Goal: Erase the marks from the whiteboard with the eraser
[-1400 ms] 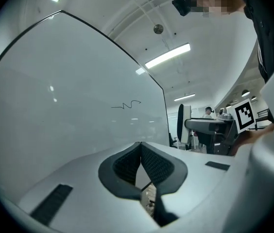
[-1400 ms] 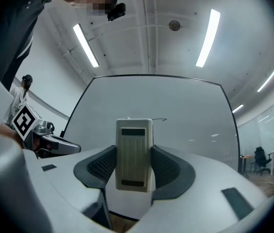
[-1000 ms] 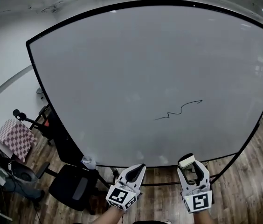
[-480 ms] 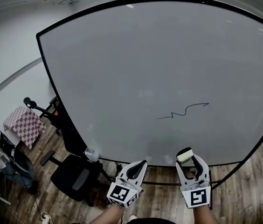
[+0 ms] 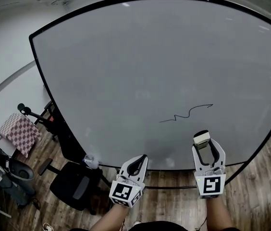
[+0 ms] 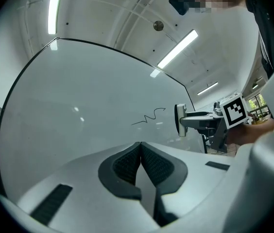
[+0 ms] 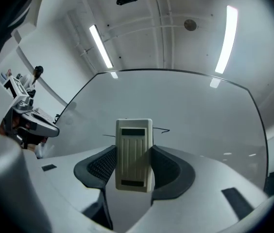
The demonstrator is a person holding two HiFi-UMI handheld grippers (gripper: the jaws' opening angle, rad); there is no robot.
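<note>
A large whiteboard point(image 5: 140, 71) fills the head view, with one thin black squiggle point(image 5: 186, 113) at its lower right. My right gripper point(image 5: 204, 143) is shut on a cream eraser point(image 5: 202, 138), held just below the squiggle and short of the board. In the right gripper view the eraser point(image 7: 134, 154) stands upright between the pads, covering the middle of the squiggle point(image 7: 162, 129). My left gripper point(image 5: 136, 163) is shut and holds nothing, lower and to the left. The left gripper view shows the squiggle point(image 6: 148, 116) and the right gripper with the eraser point(image 6: 179, 120).
A black office chair point(image 5: 73, 186) stands on the wood floor at lower left, under the board's bottom rail point(image 5: 174, 169). A checkered stool point(image 5: 18, 134) and a microphone stand point(image 5: 27, 112) sit further left. A white bottle point(image 5: 90, 162) rests near the board's lower left corner.
My right gripper has risen with the eraser toward the squiggle. The left gripper stays low, nearly unmoved. The head view has shifted slightly.
</note>
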